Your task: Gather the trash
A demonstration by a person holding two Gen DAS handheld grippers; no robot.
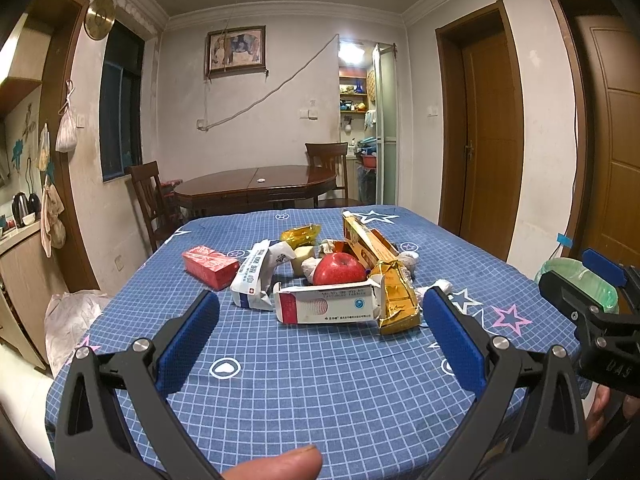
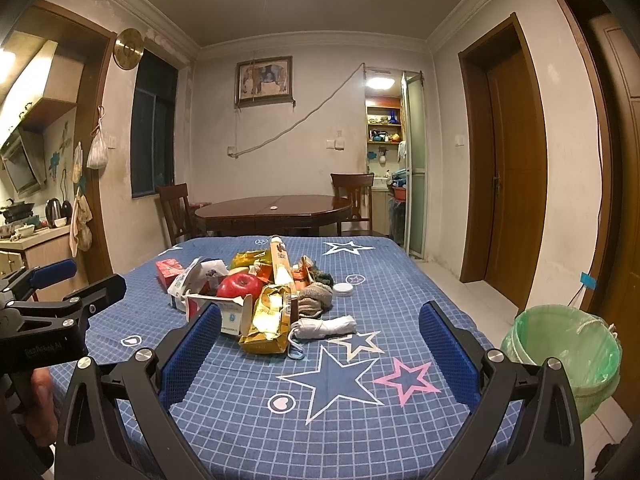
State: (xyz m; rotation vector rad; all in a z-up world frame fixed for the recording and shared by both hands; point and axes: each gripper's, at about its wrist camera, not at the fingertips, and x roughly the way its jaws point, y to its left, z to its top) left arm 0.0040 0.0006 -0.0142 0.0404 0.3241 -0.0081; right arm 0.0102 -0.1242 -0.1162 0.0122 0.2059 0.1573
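Nearby, beside table (image 2: 440,304): 1 bin (image 2: 560,356), green-bagged, contents unseen. Piled on cloth: 1 apple (image 1: 339,269), 1 red box (image 1: 210,266), 2 gold wrappers. Left gripper (image 1: 320,340) and right gripper (image 2: 320,348) both spread wide, empty.

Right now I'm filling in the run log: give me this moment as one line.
left gripper: open, empty | right gripper: open, empty | trash pile: untouched on table | bin: right of table

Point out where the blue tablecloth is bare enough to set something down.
Bare: the near stretch of blue checked tablecloth between both open grippers and the pile, and the right side beyond the small white round lid. Crowded: the middle, around the red apple.
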